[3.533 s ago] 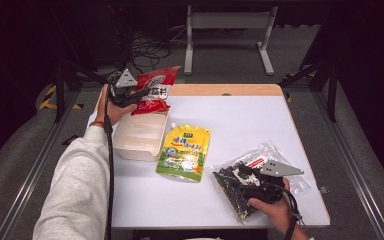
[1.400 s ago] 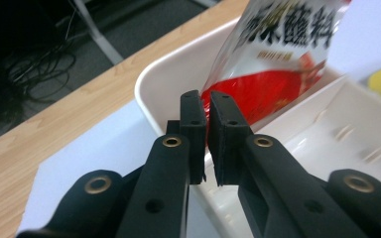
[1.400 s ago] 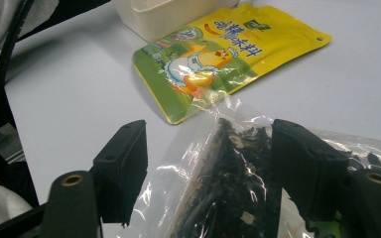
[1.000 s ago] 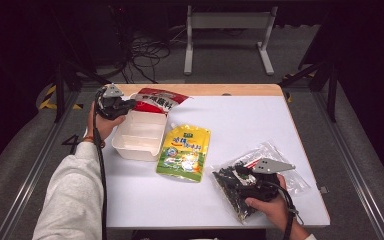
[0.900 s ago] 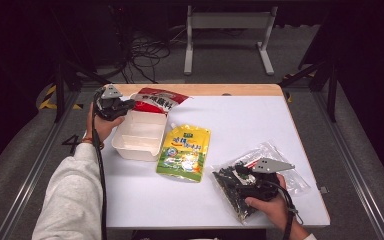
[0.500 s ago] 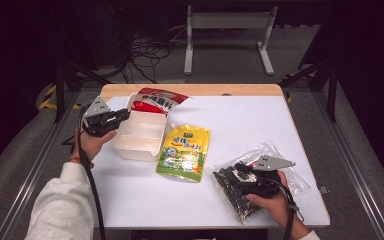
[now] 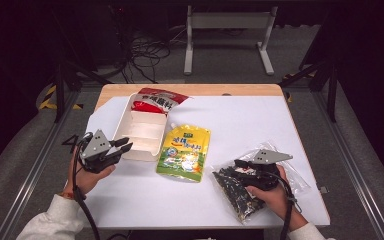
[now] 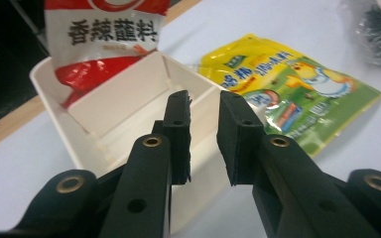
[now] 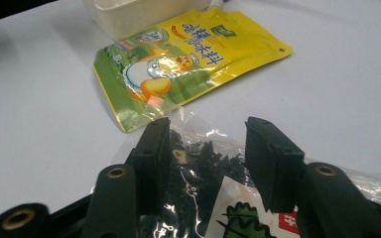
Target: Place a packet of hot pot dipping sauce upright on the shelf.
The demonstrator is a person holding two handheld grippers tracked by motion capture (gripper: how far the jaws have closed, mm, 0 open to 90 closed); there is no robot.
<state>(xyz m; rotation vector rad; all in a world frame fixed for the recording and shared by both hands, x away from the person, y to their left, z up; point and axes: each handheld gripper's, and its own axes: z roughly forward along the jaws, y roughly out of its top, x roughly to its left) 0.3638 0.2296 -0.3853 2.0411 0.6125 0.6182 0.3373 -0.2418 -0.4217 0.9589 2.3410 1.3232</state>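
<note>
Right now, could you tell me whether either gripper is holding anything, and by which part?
Nothing is held. The left gripper is open beside the white tray; the right gripper is open over the clear seaweed bag.

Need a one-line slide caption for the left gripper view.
Left gripper, fingers slightly apart and empty, faces the white tray holding a red sauce packet, yellow pouch beside it.

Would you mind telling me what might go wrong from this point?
The red packet leans over the far end of the white box, so it may slide out if the box is nudged. The right gripper is open over the thin clear bag of dark pieces; closing there might crease or puncture the film.
</note>
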